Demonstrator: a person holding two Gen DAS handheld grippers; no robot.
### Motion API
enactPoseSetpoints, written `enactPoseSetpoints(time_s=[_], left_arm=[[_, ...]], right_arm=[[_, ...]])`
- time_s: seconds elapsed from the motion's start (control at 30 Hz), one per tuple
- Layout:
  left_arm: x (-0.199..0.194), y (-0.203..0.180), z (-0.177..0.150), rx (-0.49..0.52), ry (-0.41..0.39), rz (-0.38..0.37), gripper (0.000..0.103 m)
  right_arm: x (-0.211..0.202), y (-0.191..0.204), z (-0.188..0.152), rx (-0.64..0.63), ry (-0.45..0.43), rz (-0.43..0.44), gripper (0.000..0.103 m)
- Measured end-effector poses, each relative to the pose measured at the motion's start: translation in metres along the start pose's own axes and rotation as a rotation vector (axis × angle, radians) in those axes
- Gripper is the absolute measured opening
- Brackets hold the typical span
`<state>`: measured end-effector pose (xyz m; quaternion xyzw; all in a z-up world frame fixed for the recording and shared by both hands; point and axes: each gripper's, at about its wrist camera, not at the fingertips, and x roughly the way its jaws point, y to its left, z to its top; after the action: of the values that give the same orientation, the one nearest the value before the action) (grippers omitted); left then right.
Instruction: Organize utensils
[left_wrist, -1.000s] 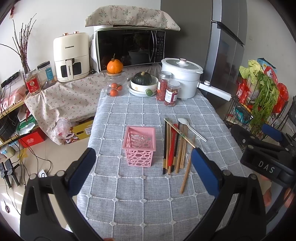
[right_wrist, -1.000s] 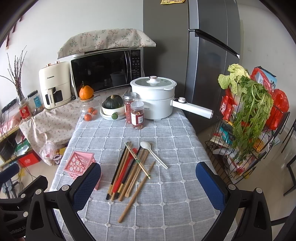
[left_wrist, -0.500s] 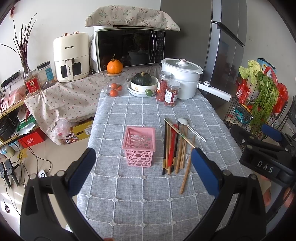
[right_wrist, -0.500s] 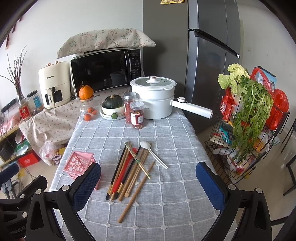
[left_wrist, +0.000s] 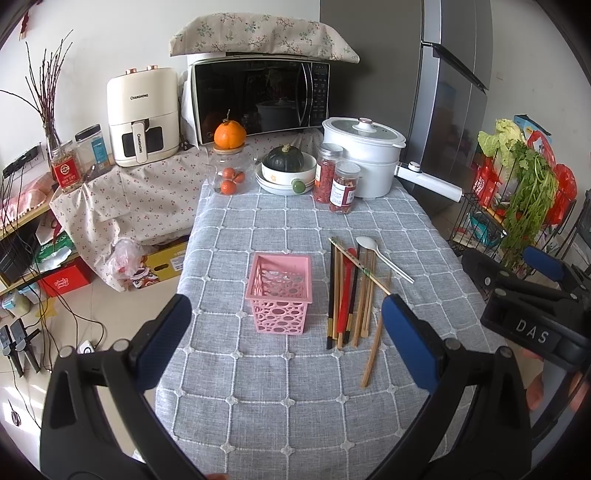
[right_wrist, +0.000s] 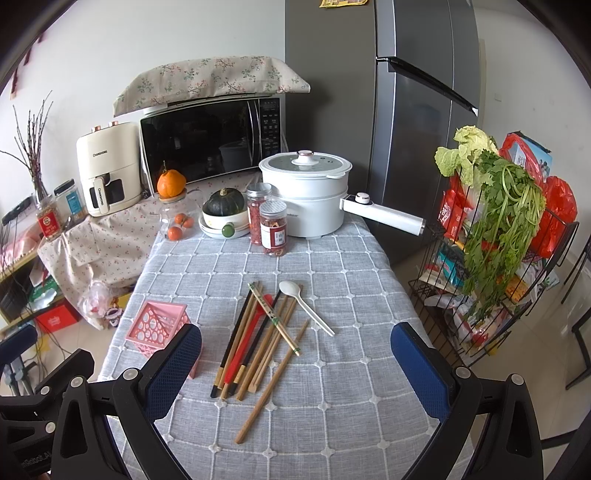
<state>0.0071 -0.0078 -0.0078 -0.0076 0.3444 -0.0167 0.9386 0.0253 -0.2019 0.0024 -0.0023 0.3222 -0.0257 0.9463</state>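
A pink perforated basket (left_wrist: 280, 291) (right_wrist: 157, 325) stands upright on the grey checked tablecloth. Just right of it lies a bundle of chopsticks (left_wrist: 351, 295) (right_wrist: 258, 336), wooden, black and red, with one loose wooden chopstick (left_wrist: 375, 347) (right_wrist: 271, 382) nearer me. A white spoon (left_wrist: 382, 258) (right_wrist: 304, 304) lies beside the bundle at its far end. My left gripper (left_wrist: 284, 343) hovers open above the table's near half, nothing between its fingers. My right gripper (right_wrist: 295, 365) is also open and holds nothing, over the near ends of the chopsticks.
At the table's far end stand a white electric pot (left_wrist: 364, 162) with a long handle, two red-filled jars (left_wrist: 338, 182), a squash in a bowl (left_wrist: 286, 166) and a glass jar with an orange on top (left_wrist: 229, 162). A wire rack with greens (right_wrist: 495, 236) stands right of the table.
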Motion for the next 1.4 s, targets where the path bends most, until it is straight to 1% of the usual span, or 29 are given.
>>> enactPoseSetpoints(time_s=[0.2, 0.23, 0.37, 0.43, 0.5, 0.53, 0.57, 0.6, 0.63, 0.67, 0.83, 0.87, 0.93, 1.03, 1.13, 1.2, 1.23, 1.27, 1.3, 1.33, 1.4], left_arm=[[0.003, 0.003, 0.001, 0.01, -0.009, 0.005, 0.102], [0.006, 0.002, 0.002, 0.012, -0.008, 0.008, 0.102], [0.02, 0.006, 0.007, 0.012, 0.023, 0.019, 0.102], [0.031, 0.006, 0.01, 0.024, 0.056, 0.008, 0.102], [0.041, 0.004, 0.013, 0.044, 0.092, -0.006, 0.102], [0.048, 0.003, 0.015, 0.051, 0.108, -0.016, 0.102], [0.053, 0.002, 0.017, 0.056, 0.117, -0.019, 0.102], [0.059, 0.001, 0.019, 0.06, 0.127, -0.019, 0.102], [0.064, -0.002, 0.021, 0.065, 0.137, -0.024, 0.102], [0.071, -0.004, 0.023, 0.069, 0.153, -0.033, 0.102], [0.108, -0.018, 0.031, 0.046, 0.277, -0.121, 0.102], [0.115, -0.023, 0.034, 0.045, 0.299, -0.142, 0.102], [0.13, -0.034, 0.04, 0.033, 0.335, -0.186, 0.101], [0.153, -0.051, 0.051, 0.022, 0.379, -0.222, 0.098], [0.183, -0.063, 0.059, -0.01, 0.44, -0.232, 0.085], [0.206, -0.067, 0.062, -0.049, 0.48, -0.229, 0.073], [0.219, -0.068, 0.062, -0.073, 0.496, -0.22, 0.069], [0.229, -0.07, 0.062, -0.089, 0.505, -0.213, 0.063], [0.239, -0.071, 0.061, -0.106, 0.516, -0.204, 0.058], [0.249, -0.073, 0.062, -0.117, 0.525, -0.195, 0.056], [0.266, -0.075, 0.06, -0.133, 0.538, -0.177, 0.046]], right_arm=[[-0.001, -0.001, 0.003, 0.0, 0.004, 0.001, 0.103], [0.002, 0.001, -0.002, 0.001, 0.006, 0.004, 0.103], [0.017, -0.006, 0.0, 0.022, 0.037, 0.01, 0.103], [0.027, -0.015, 0.004, 0.042, 0.073, 0.022, 0.103], [0.042, -0.023, 0.005, 0.094, 0.156, 0.061, 0.103], [0.048, -0.026, 0.007, 0.093, 0.154, 0.061, 0.103], [0.058, -0.031, 0.007, 0.101, 0.183, 0.073, 0.103], [0.063, -0.034, 0.009, 0.097, 0.17, 0.072, 0.103], [0.071, -0.038, 0.009, 0.116, 0.202, 0.086, 0.103], [0.081, -0.043, 0.008, 0.131, 0.233, 0.099, 0.103], [0.115, -0.061, 0.006, 0.172, 0.316, 0.131, 0.103], [0.125, -0.065, 0.004, 0.17, 0.355, 0.144, 0.103], [0.142, -0.071, 0.001, 0.168, 0.402, 0.141, 0.103], [0.164, -0.085, -0.007, 0.195, 0.465, 0.119, 0.103], [0.179, -0.1, -0.012, 0.228, 0.503, 0.096, 0.103], [0.186, -0.109, -0.014, 0.234, 0.527, 0.071, 0.103], [0.189, -0.113, -0.015, 0.243, 0.53, 0.065, 0.103], [0.192, -0.115, -0.016, 0.251, 0.53, 0.065, 0.103], [0.194, -0.118, -0.016, 0.259, 0.531, 0.067, 0.103], [0.197, -0.118, -0.015, 0.271, 0.525, 0.079, 0.103], [0.198, -0.122, -0.015, 0.277, 0.525, 0.079, 0.103]])
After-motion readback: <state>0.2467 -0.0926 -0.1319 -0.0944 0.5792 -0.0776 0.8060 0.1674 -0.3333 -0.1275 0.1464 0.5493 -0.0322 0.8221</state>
